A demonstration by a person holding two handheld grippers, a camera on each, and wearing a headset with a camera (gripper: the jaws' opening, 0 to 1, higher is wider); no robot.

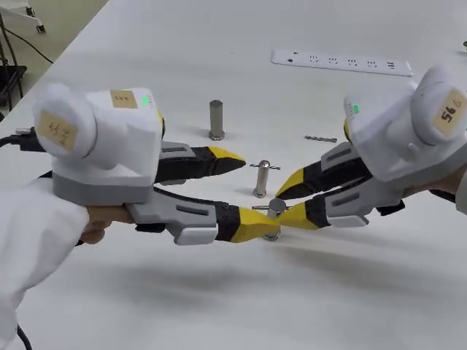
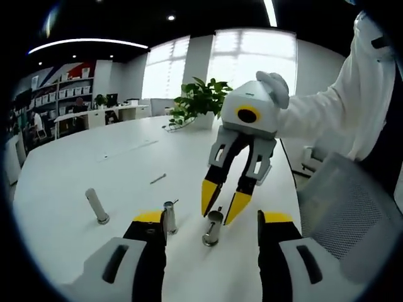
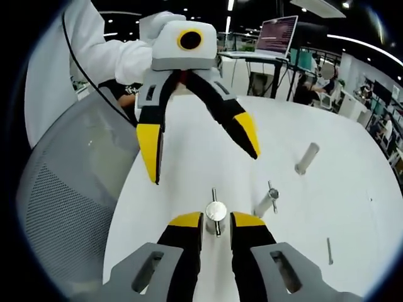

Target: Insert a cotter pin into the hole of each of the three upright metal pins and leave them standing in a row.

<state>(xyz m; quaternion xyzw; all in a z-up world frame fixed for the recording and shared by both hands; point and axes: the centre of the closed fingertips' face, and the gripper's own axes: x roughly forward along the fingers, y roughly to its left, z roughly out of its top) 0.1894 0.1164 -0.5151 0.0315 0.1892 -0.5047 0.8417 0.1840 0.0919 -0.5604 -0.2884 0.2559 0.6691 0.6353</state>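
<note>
Three metal pins stand on the white table point(image 1: 219, 58). The near pin point(image 1: 276, 208) point(image 2: 213, 229) point(image 3: 216, 209) has a cotter pin through its top. My right gripper point(image 1: 279, 206) point(image 3: 216, 220) point(image 2: 221, 202) is shut on this pin, one jaw on each side of its head. My left gripper point(image 1: 257, 191) point(image 2: 214, 219) point(image 3: 204, 167) is open wide, its jaws spread to either side of the same pin and holding nothing. The middle pin point(image 1: 260, 182) point(image 2: 169, 217) point(image 3: 266, 202) also carries a cotter pin. The far pin point(image 1: 216, 119) point(image 2: 96, 206) point(image 3: 306, 158) stands bare.
A loose cotter pin point(image 1: 321, 138) point(image 2: 158, 178) point(image 3: 329, 250) lies on the table to the right of the far pin. A white power strip point(image 1: 343, 62) lies at the back right. A mesh chair back point(image 3: 69, 207) stands beside the table.
</note>
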